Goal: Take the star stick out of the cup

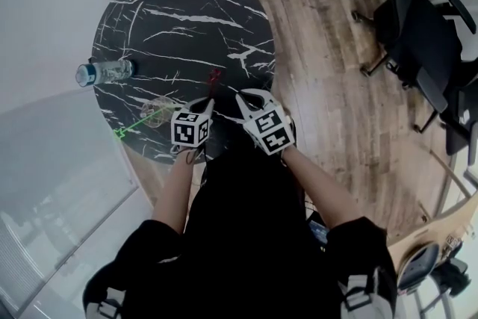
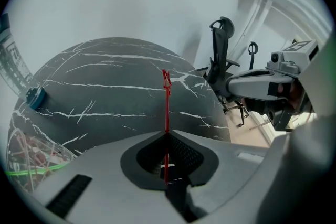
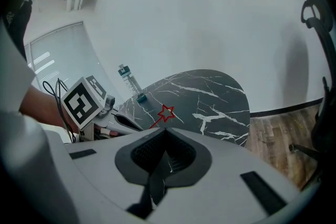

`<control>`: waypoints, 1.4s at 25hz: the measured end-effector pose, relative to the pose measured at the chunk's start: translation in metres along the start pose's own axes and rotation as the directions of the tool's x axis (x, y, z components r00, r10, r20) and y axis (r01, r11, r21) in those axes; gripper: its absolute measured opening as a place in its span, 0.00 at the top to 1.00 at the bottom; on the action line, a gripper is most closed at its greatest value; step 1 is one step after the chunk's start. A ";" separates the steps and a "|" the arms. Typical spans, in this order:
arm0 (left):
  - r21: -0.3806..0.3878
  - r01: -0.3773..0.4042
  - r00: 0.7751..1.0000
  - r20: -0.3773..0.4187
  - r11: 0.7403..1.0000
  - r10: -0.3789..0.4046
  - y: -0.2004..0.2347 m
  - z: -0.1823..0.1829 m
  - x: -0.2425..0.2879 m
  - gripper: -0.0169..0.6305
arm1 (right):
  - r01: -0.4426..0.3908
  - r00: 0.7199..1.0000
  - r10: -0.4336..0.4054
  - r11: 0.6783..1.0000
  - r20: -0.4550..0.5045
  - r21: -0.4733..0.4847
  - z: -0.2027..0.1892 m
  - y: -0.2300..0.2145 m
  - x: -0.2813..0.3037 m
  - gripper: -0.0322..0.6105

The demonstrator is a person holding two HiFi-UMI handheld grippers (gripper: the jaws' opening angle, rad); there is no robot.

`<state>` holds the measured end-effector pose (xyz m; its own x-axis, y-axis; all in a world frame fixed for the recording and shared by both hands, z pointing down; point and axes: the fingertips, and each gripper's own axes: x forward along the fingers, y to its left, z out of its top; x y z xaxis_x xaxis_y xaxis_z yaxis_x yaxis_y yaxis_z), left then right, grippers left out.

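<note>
As read from the left: noted bottle (image 1: 104, 72) lying sideways on bench (image 1: 187, 19), then clear cup (image 1: 157, 113) holding green stick (image 1: 138, 123). Found left gripper (image 2: 167, 134) pinching red star stick (image 2: 166, 107), out of cup, over bench. Found right gripper (image 3: 165, 131) pressed together, holding nothing.

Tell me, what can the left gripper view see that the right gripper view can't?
Only the left gripper view shows the clear cup with a green stick in it, and the left tool pinching the red star stick. Only the right gripper view shows the star's outline face-on and the left tool's marker cube. Both show the star stick, the black marble table and the bottle.
</note>
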<state>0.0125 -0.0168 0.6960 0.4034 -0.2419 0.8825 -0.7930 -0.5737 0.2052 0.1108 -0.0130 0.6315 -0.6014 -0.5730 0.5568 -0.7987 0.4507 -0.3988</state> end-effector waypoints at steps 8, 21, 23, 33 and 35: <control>-0.001 0.011 1.000 -0.025 1.000 -0.011 -0.002 -0.003 0.005 0.96 | -0.008 1.000 0.008 1.000 -0.012 -0.007 -0.002 -0.002 0.000 0.95; -0.025 -0.010 1.000 0.003 1.000 0.010 0.002 0.002 0.000 0.93 | -0.042 0.998 0.040 0.998 -0.038 -0.047 0.002 0.003 0.003 0.95; -0.036 -0.016 1.000 0.021 0.999 0.017 0.004 0.005 -0.006 0.93 | -0.058 0.998 0.055 0.996 -0.043 -0.065 0.004 0.007 0.007 0.95; -0.100 -0.111 0.973 0.191 0.989 0.128 0.020 0.013 -0.059 0.96 | -0.168 0.985 0.158 0.966 -0.066 -0.195 0.025 0.044 0.027 0.95; -0.131 -0.125 0.962 0.225 0.983 0.153 0.025 0.013 -0.072 0.97 | -0.195 0.981 0.184 0.952 -0.068 -0.235 0.031 0.053 0.030 0.95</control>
<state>-0.0306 -0.0237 0.6324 0.3701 -0.4965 0.7852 -0.8902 -0.4312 0.1469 0.0500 -0.0278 0.6049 -0.7353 -0.4323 0.5220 -0.6379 0.7016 -0.3175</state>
